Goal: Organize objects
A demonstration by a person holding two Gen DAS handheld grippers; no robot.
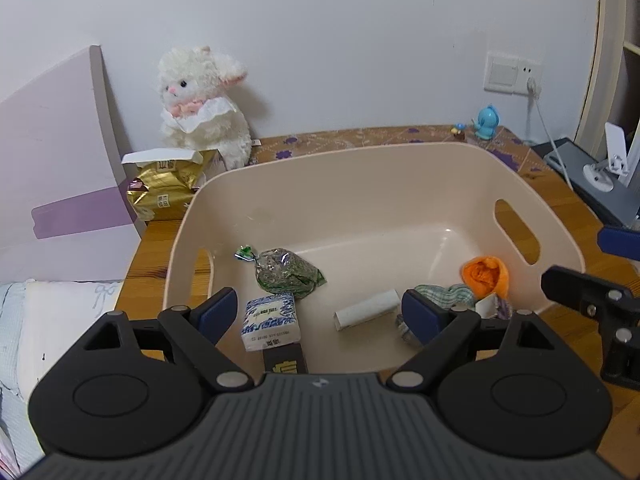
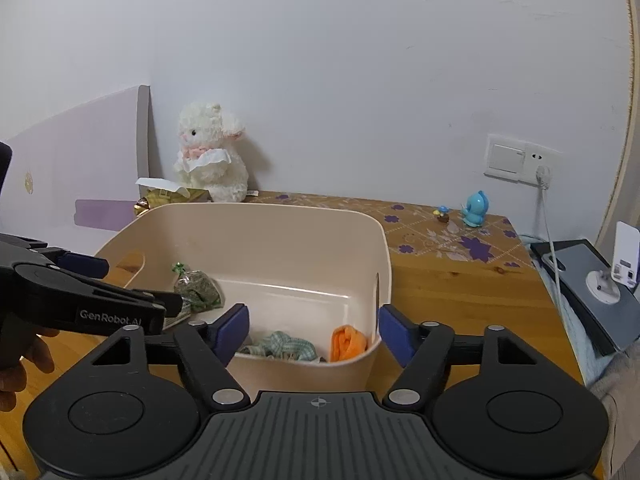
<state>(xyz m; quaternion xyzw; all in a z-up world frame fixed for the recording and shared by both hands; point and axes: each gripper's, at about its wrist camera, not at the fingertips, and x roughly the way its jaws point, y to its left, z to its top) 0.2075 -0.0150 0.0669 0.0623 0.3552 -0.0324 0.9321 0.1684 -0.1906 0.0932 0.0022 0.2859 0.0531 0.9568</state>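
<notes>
A beige plastic bin (image 1: 360, 152) stands on the wooden table. Inside it lie a green snack packet (image 1: 288, 274), a blue-and-white tissue pack (image 1: 271, 322), a white paper roll (image 1: 367, 309), a green checked cloth (image 1: 444, 296) and an orange cloth (image 1: 486, 276). My left gripper (image 1: 318, 314) hangs open over the bin's near side, holding nothing. My right gripper (image 2: 315, 330) is open too, its fingers on either side of the bin's (image 2: 260, 210) near right corner, above the orange cloth (image 2: 349, 343). The left gripper (image 2: 132, 284) shows at the left of the right wrist view.
A white plush rabbit (image 1: 200, 104) and a gold package (image 1: 164, 192) sit behind the bin on the left. A blue toy bird (image 1: 486, 122) stands at the back right. A cable (image 2: 546, 232), a dark slab (image 2: 580, 272) and a white stand (image 2: 616, 276) lie to the right.
</notes>
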